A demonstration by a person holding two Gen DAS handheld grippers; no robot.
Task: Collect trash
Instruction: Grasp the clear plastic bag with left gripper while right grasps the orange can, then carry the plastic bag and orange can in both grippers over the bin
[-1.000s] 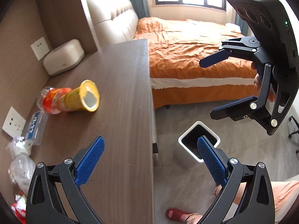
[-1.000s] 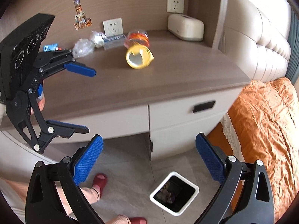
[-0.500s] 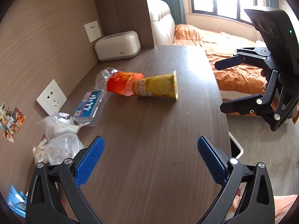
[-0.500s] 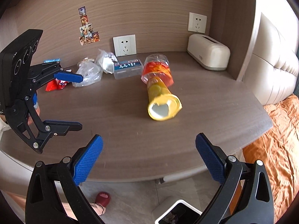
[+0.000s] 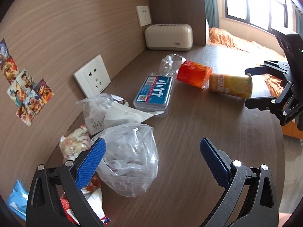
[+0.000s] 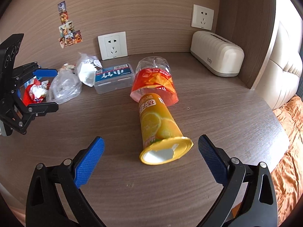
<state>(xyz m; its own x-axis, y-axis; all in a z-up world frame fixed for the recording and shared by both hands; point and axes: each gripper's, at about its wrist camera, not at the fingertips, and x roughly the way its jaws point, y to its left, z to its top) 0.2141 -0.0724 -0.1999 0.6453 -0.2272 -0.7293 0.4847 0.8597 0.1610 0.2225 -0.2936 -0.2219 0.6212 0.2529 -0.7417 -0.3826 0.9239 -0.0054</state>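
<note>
Trash lies on a brown wooden desk (image 6: 217,117). A yellow chip tube (image 6: 161,128) lies on its side, open end towards my right gripper (image 6: 150,156), which is open just in front of it. A clear bottle with an orange label (image 6: 154,79) lies behind the tube. My left gripper (image 5: 151,158) is open over a crumpled clear plastic bag (image 5: 130,157). A white bag (image 5: 106,113), a red and white wrapper (image 5: 90,198) and a clear box with a blue label (image 5: 153,92) lie nearby. The tube (image 5: 231,85) also shows in the left wrist view.
A cream tissue box (image 6: 217,56) stands at the back right corner. Two wall sockets (image 6: 112,45) and stickers (image 6: 68,32) are on the wood wall. An orange bed (image 6: 289,132) lies past the desk's right edge. A blue packet (image 5: 17,198) lies at far left.
Both grippers have swung from the floor bin up and in over the desk. The left has closed in on the plastic bags, the right on the chip tube. Both stay open.
</note>
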